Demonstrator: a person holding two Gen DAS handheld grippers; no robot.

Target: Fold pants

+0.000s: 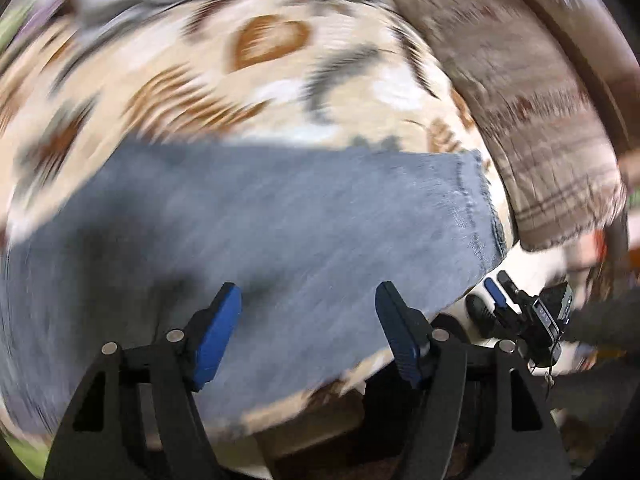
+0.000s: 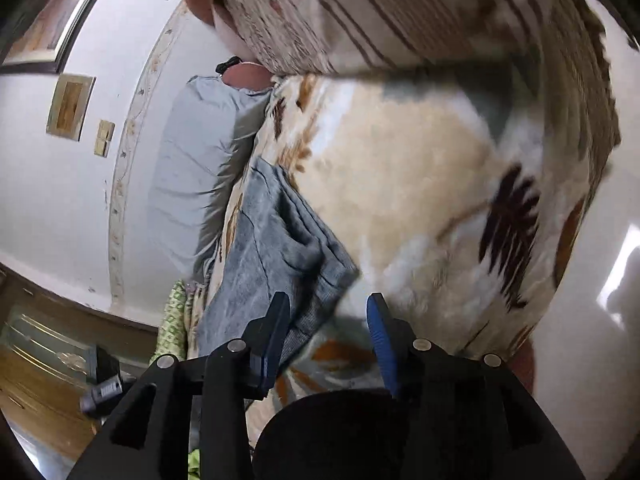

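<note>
The blue jeans [image 1: 280,220] lie flat across a cream patterned blanket [image 1: 260,80], their hem end at the right. My left gripper [image 1: 310,300] points down over them, open, with only denim showing beneath the gap. The picture is smeared. My right gripper [image 1: 486,300] shows just past the hem at the lower right. In the right wrist view the jeans [image 2: 276,248] lie folded left of centre. My right gripper [image 2: 328,308] is open beside their near corner, its left finger [image 2: 276,320] over the cloth edge and nothing between the pads.
A brown striped cushion [image 1: 540,128] borders the blanket on the right. A grey pillow [image 2: 200,168] lies against the white wall [image 2: 60,200] beyond the jeans. The striped cushion [image 2: 380,12] lies along the top. Green patterned cloth [image 2: 172,320] hangs at the bed's left edge.
</note>
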